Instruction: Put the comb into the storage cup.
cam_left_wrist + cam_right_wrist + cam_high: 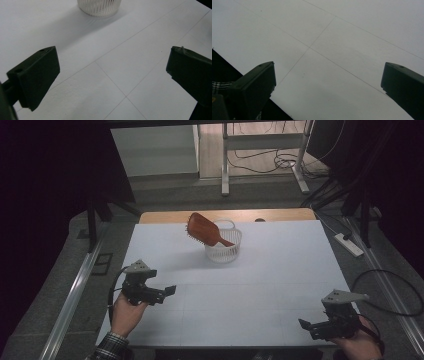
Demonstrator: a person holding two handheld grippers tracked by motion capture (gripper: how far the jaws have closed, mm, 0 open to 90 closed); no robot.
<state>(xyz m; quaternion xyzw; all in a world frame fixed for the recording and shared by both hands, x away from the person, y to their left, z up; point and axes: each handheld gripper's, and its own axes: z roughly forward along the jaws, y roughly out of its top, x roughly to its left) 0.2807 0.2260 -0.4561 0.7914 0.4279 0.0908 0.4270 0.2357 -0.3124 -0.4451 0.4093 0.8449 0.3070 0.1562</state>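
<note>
High view, brown hairbrush (205, 231) leaning in white basket (223, 251), handle prob. inside, both tongs released, empty.

Dim room, grey carpet floor (165, 195), white desk frame (225, 157), tangled cables (265, 162), power strip (348, 244)

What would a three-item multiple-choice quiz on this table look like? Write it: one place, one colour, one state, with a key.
1. Where is the hairbrush?
A. flat on the table
B. leaning in the white basket
C. in the left tongs

2. What colour is the hairbrush?
A. reddish brown
B. blue
C. white

3. How do the right tongs stand?
A. shut on the basket
B. shut, empty
C. open, empty

Key: 1 B, its handle sits inside the basket; 2 A, the high view shows reddish brown; 3 C, the right gripper view shows wide-apart jaws over bare table.
</note>
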